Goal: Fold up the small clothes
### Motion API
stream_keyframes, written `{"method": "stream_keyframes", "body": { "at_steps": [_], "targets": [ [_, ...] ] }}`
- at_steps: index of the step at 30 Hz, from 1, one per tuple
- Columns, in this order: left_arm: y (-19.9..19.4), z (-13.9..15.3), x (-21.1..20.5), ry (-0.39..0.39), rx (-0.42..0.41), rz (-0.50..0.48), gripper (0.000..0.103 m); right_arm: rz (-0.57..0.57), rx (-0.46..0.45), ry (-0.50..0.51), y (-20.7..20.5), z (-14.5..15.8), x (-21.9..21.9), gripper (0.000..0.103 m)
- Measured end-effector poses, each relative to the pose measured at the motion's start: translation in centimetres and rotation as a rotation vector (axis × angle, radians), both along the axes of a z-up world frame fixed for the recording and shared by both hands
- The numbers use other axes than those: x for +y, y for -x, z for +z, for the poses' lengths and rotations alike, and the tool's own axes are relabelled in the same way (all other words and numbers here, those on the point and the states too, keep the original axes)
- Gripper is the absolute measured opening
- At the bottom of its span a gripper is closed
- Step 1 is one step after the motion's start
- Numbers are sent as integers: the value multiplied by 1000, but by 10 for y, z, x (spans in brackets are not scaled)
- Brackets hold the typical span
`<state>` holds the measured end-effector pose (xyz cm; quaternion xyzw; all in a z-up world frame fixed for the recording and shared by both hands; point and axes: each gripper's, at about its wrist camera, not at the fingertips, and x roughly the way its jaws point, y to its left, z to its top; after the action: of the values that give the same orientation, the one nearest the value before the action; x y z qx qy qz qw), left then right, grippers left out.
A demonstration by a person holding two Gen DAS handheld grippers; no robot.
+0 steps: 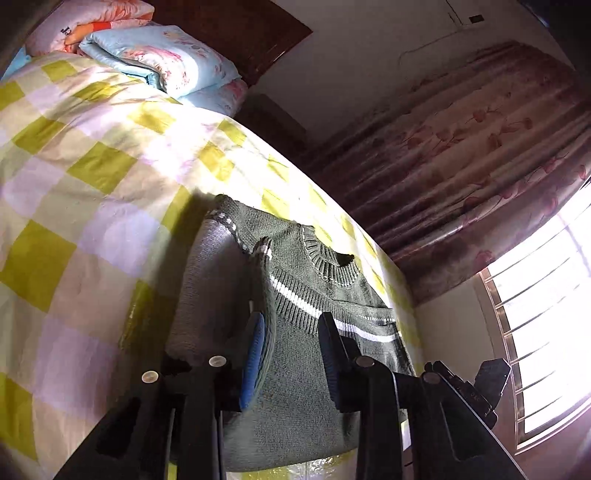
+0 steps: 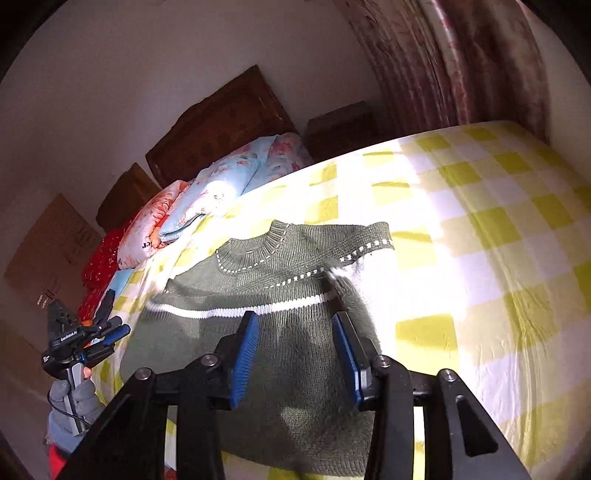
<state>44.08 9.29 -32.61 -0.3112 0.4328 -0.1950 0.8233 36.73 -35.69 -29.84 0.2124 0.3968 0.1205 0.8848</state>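
Sweater (image 1: 310, 295), small, green and knitted, lies flat on the bed (image 1: 74, 184) in the left wrist view. It has a white stripe across the chest and a round ribbed neck. One grey sleeve is folded in over the body. The bed has a cover of yellow and white squares. The left gripper (image 1: 291, 350) hangs over the sweater with its two blue pads apart. Nothing is pinched between them, and the pads do not seem to press on the knit. Folded quilts (image 1: 162, 51) with flowers sit at the head of the bed, by a dark wooden headboard (image 1: 240, 29). A pink curtain (image 1: 461, 147) hangs beside a bright window (image 1: 546, 332).

From the right wrist view, the sweater (image 2: 280, 288) lies near the edge of the bed (image 2: 480, 221), neck toward the quilts (image 2: 221, 184). Bright sun falls on its far sleeve. The right gripper (image 2: 295, 350) is above the lower part of the sweater. Its blue pads are spread wide and hold nothing. At the left edge, a hand in a grey glove (image 2: 74, 402) holds the left gripper (image 2: 114, 325) up beside the bed.
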Motion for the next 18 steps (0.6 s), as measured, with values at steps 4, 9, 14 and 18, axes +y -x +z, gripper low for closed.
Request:
{"method": "stream_keyframes", "body": {
  "at_steps": [4,9,14,18],
  "targets": [
    [16,-12,17,-94,-17,31,31,-10,-1,47,20,-25,-10,103],
    [-3,-13,13,-155,9,28,31,28,-17,198,-3,-23,-14,103],
    [-27,-6,-21,-337,3,-57,31,171,17,369,-56,-25,2,103],
    [-30,-11,-36,-410,4,-96,31,232,74,350,-89,-45,2,103]
  ]
}}
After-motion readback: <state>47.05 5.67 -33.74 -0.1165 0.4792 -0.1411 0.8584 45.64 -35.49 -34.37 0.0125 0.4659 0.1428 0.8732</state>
